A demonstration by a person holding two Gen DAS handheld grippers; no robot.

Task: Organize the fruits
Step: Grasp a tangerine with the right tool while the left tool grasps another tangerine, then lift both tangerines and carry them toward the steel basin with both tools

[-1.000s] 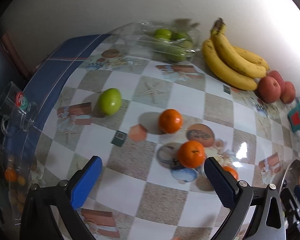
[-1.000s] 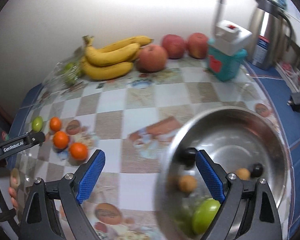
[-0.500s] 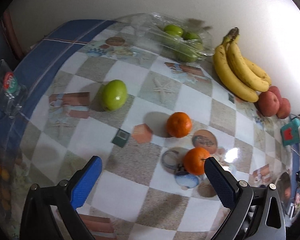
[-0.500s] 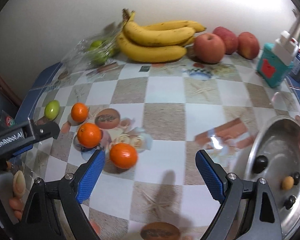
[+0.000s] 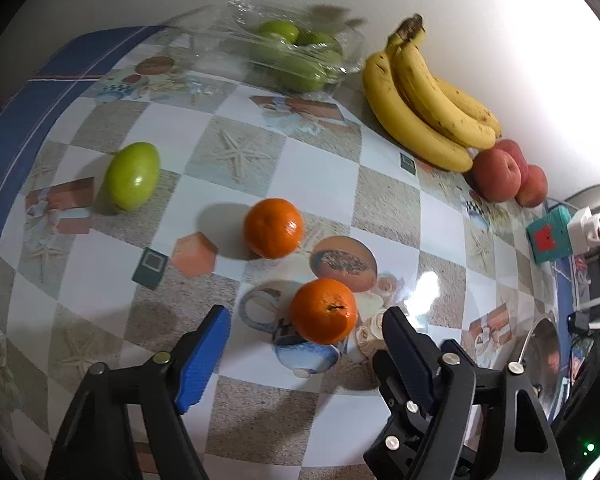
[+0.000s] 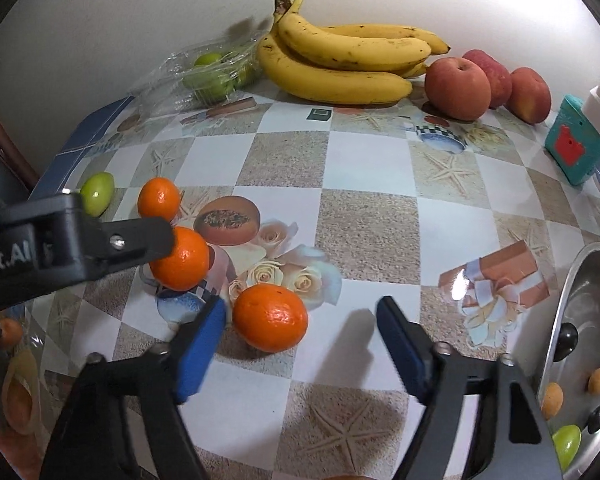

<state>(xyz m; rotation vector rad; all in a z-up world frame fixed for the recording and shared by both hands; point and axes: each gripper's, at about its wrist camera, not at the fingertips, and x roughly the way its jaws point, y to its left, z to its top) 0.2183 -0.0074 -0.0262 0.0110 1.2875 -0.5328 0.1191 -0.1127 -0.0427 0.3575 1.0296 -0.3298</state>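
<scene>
My left gripper (image 5: 306, 330) is open, its blue pads on either side of an orange (image 5: 324, 311) on the table; a second orange (image 5: 273, 227) and a loose green fruit (image 5: 131, 175) lie beyond it. My right gripper (image 6: 300, 326) is open, with a third orange (image 6: 270, 317) between its pads, closer to the left one. The left gripper's finger (image 6: 100, 240) crosses the right wrist view in front of the middle orange (image 6: 182, 259). A steel bowl (image 6: 580, 320) at the right holds a green fruit (image 6: 566, 442) and small round things.
Bananas (image 6: 340, 60), three red apples (image 6: 458, 82) and a clear bag of green fruits (image 6: 210, 74) line the back wall. A teal box (image 6: 576, 146) stands at the right. The tablecloth's blue edge (image 5: 60, 72) curves round the left.
Both grippers moved forward and down to the oranges. The left now straddles the nearest orange. The right swung left, away from the bowl, to the third orange.
</scene>
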